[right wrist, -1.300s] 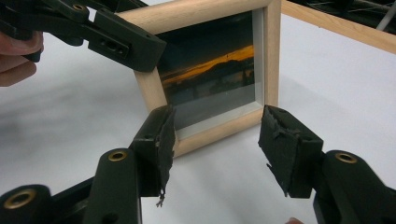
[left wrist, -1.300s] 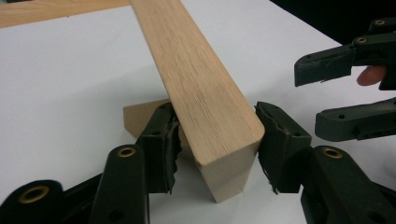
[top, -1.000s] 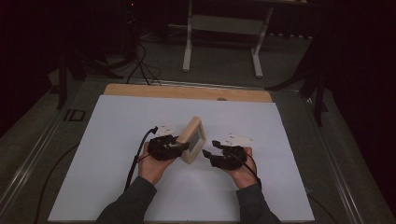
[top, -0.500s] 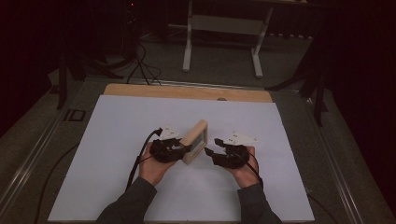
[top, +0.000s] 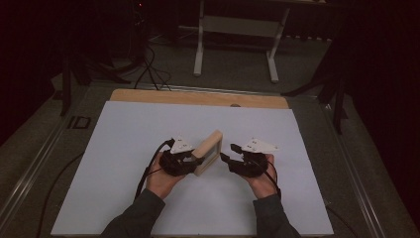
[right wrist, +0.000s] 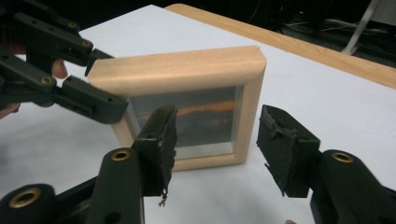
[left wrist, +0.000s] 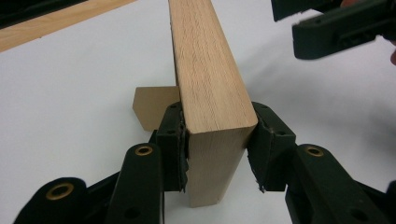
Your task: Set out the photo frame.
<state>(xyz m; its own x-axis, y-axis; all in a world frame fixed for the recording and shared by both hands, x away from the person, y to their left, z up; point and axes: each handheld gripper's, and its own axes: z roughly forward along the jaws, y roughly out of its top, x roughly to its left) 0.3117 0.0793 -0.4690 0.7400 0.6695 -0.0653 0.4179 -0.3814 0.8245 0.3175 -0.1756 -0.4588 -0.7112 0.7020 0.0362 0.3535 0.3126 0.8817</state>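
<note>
Standing a wooden photo frame (top: 207, 152) upright mid-surface looks like the step in hand. High view: frame sits on the white surface (top: 124, 139) btwn both hands, tilted on edge; left gripper (top: 190, 159) at its near end, right gripper (top: 229, 154) just beside its glass face, not touching. Keep left hand low & steady so the frame doesn't topple.

Left gripper view: left gripper (left wrist: 217, 149) clenched on the frame's side rail (left wrist: 210, 93), pads pressed both sides; jaws have just been closing w/ the wood btwn them. A cardboard stand flap (left wrist: 152, 109) pokes out behind, touching the surface. Advice: hold grip firm, don't twist, let the flap take the weight before easing off.

Right gripper view: right gripper (right wrist: 215, 140) released, jaws have just been closing a little but nothing btwn the pads; frame (right wrist: 187, 112) near, in front of them, glass (right wrist: 187, 119) facing. Best to approach the wood rim, not the glass, & avoid bumping the left gripper (right wrist: 60, 84) on the corner.
</note>
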